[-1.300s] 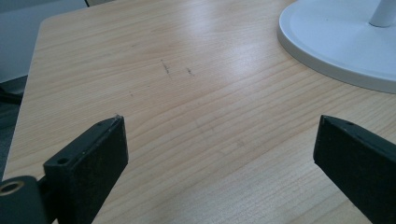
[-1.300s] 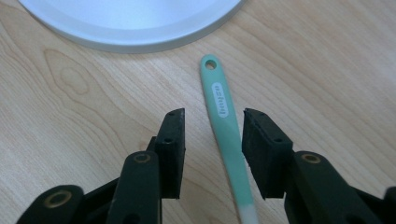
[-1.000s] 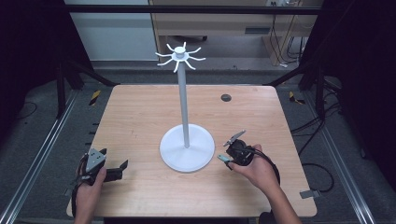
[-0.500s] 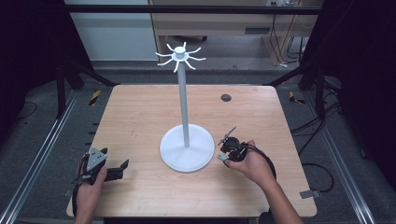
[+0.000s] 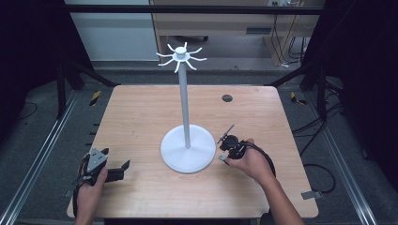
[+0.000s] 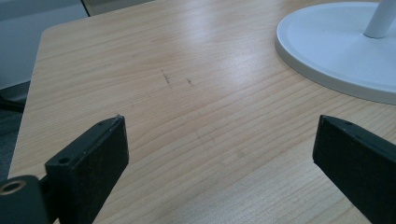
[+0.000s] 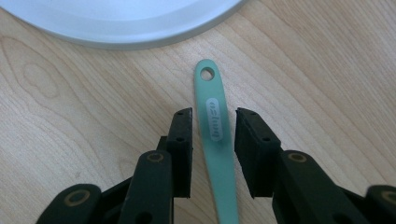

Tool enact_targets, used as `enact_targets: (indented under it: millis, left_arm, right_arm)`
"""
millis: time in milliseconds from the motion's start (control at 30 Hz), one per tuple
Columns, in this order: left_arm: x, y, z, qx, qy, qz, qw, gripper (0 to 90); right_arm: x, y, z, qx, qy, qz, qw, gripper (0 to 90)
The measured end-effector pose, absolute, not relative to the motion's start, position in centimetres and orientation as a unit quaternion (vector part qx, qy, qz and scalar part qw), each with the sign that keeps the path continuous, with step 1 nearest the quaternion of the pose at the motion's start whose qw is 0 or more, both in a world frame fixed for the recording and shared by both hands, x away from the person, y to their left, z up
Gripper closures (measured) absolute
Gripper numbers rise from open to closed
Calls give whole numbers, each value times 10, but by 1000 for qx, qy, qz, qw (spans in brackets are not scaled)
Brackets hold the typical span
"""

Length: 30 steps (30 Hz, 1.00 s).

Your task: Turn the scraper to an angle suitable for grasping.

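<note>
Centre of the right gripper view: the right gripper [image 7: 214, 154], jaws slightly parted, straddles a thin green handle [image 7: 215, 123] (likely light, stiff, slippery); best pinched mid-handle, flat sides.

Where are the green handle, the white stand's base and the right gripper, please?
green handle [image 7: 215, 116], right gripper view, on its printed label between the jaws.
white stand's base [image 5: 178, 157], high view, on the round plate left of the pole.
right gripper [image 7: 213, 123], right gripper view, midway between its fingertips.
</note>
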State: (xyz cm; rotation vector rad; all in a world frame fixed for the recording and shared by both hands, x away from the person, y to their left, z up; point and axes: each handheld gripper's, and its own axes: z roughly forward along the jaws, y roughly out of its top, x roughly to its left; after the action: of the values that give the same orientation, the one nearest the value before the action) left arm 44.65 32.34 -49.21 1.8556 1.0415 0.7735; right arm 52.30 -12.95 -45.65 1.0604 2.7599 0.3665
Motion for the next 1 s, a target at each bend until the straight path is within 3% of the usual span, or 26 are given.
enact_targets:
  millis: [1000]
  left_arm:
    - [447,320,-492,746,410,305,427,32]
  right_arm:
    - [531,-128,-466,357,926,101,65,739]
